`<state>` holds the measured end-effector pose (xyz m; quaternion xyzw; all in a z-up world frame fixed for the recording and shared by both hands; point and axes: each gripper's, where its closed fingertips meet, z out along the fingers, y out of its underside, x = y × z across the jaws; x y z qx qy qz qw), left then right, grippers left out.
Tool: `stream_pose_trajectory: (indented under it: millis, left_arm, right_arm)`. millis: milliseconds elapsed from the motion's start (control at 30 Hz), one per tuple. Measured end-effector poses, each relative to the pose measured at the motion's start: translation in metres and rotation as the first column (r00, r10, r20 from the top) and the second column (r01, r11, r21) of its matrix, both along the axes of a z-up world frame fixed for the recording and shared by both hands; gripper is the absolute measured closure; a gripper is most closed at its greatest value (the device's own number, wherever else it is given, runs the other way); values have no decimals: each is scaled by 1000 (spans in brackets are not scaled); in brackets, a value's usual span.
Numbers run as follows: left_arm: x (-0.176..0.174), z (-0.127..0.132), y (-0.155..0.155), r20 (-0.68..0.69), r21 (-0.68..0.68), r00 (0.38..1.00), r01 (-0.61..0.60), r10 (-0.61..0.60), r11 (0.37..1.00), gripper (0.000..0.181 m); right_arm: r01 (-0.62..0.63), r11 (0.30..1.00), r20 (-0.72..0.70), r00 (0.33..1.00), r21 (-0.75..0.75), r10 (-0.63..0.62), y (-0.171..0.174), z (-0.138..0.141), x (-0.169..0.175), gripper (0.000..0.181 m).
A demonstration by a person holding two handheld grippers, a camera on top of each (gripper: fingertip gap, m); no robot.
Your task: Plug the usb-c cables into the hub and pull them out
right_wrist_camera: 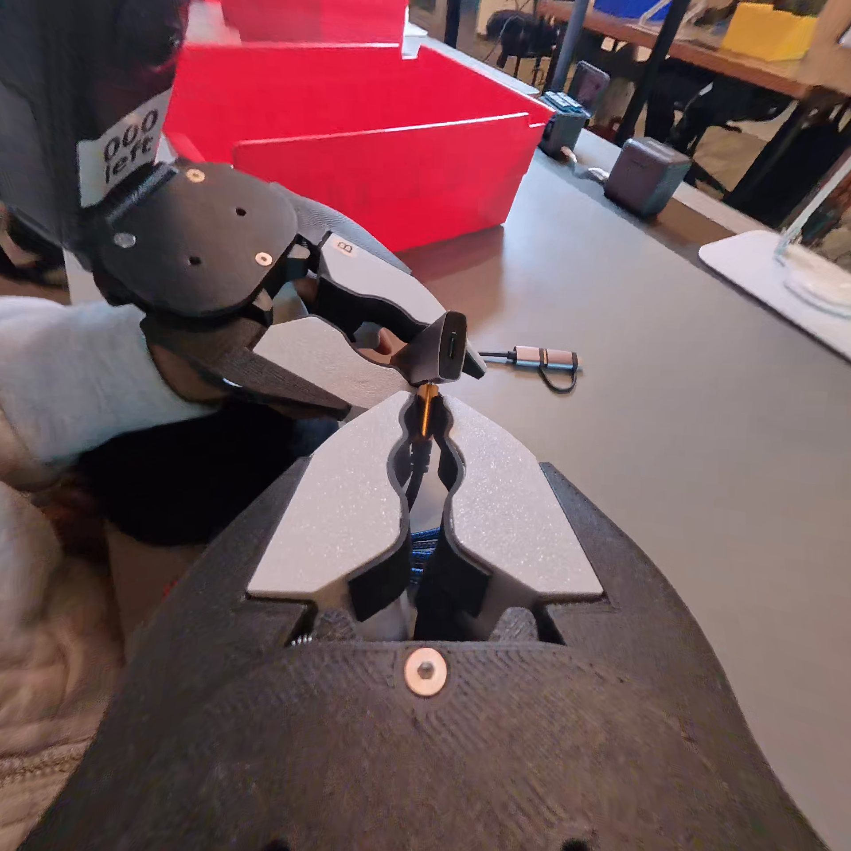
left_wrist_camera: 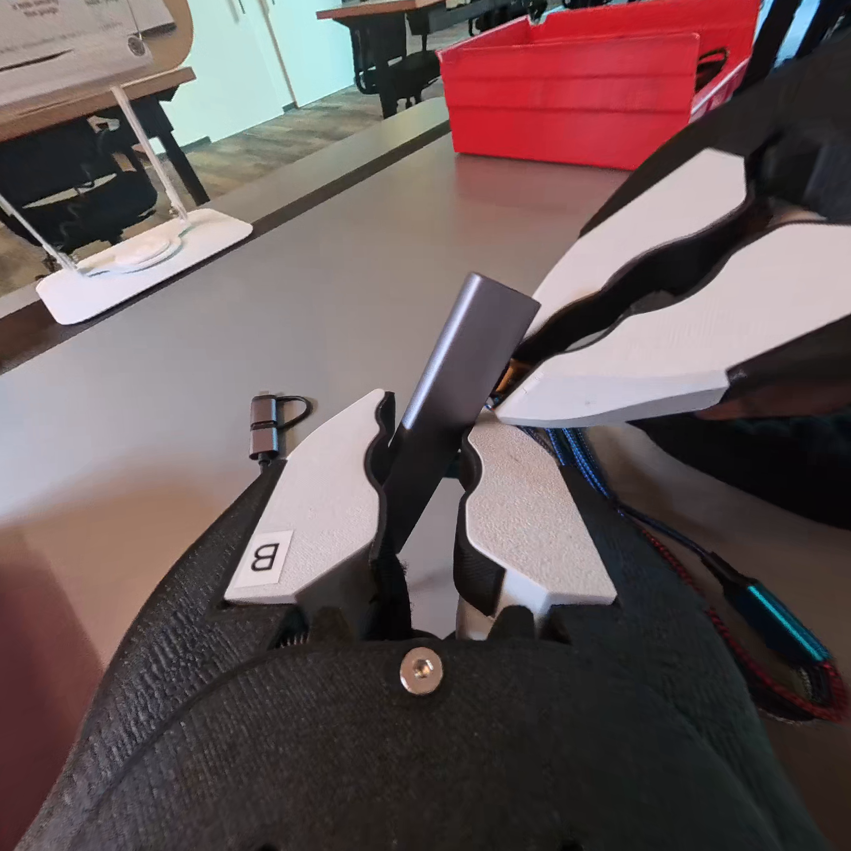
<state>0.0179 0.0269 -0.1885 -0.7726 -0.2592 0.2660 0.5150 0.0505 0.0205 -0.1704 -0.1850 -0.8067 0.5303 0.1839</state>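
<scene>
My left gripper [left_wrist_camera: 426, 426] is shut on a grey hub [left_wrist_camera: 465, 354] and holds it tilted above the table; the hub also shows in the right wrist view [right_wrist_camera: 449, 347], with the left gripper [right_wrist_camera: 396, 354] around it. My right gripper [right_wrist_camera: 426, 403] is shut on an orange-tipped usb-c plug [right_wrist_camera: 426, 410], whose tip touches the hub's underside. In the left wrist view the right gripper [left_wrist_camera: 504, 391] meets the hub's right edge. The hub's own short cable ends in a plug with an adapter [left_wrist_camera: 265, 428], lying on the table [right_wrist_camera: 545, 359].
A red bin [left_wrist_camera: 571, 96] [right_wrist_camera: 368, 138] stands at the back of the grey table [left_wrist_camera: 230, 322]. A white stand base [left_wrist_camera: 138, 267] [right_wrist_camera: 760, 271] is off to the side. Blue and red braided cables [left_wrist_camera: 783, 644] lie at right. Dark boxes [right_wrist_camera: 647, 177] sit at the far edge. Only a small space, under 4 cm, lies between the two pairs of fingers.
</scene>
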Motion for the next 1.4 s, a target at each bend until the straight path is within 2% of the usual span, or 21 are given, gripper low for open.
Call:
stream_pose_trajectory:
  millis: [67,167,233,300,333,433,567,633,700,767,900,1000,1233,1333,1400]
  left_arm:
    - [0,4,-1,-17,27,1000,1,-1,1000,155]
    - [-1,17,-6,-96,69,994,-44,50,997,157]
    - [-8,20,-15,-65,117,992,-95,104,989,157]
    - [-13,25,-23,-43,183,988,-138,149,973,156]
    - [-14,26,-25,-35,201,988,-143,153,969,156]
    - [-15,25,-26,-25,203,986,-154,162,967,155]
    - [-16,24,-26,-22,198,986,-156,163,968,154]
    - [-18,23,-27,8,206,986,-167,169,964,154]
    - [-22,19,-29,53,208,982,-187,180,960,154]
    - [-25,14,-28,110,189,977,-201,183,961,154]
    - [-25,3,-20,171,106,970,-194,175,975,154]
    - [-23,3,-18,164,89,972,-184,168,979,155]
    - [-15,5,-19,218,103,969,-142,117,984,155]
    - [-12,10,-19,225,128,970,-126,95,984,152]
    - [-10,11,-19,219,125,972,-112,83,986,152]
  right_arm:
    - [-58,997,-38,997,56,60,-3,7,-1,174]
    - [-139,990,-98,985,22,140,-10,22,-2,173]
    - [-123,992,-244,963,-6,118,-6,37,-4,165]
    - [-90,988,-402,915,-127,31,4,64,-5,148]
    - [-85,973,-426,905,-214,-14,11,76,-4,142]
    - [-86,908,-321,946,-410,-55,26,85,-7,113]
    - [-71,880,-217,975,-469,-37,35,76,-19,92]
    - [-74,913,-263,964,-402,-38,32,68,-18,96]
    - [-59,966,-350,936,-252,-34,25,52,-14,116]
    - [-15,997,-463,886,-77,-23,15,39,-12,127]
    - [112,978,-657,753,174,30,-1,27,-15,134]
    - [209,925,-721,687,318,92,-2,13,-25,142]
    - [240,891,-775,608,386,171,-9,11,-21,153]
    - [207,904,-768,615,375,178,-10,14,-16,158]
    - [171,917,-740,652,360,169,-10,14,-14,158]
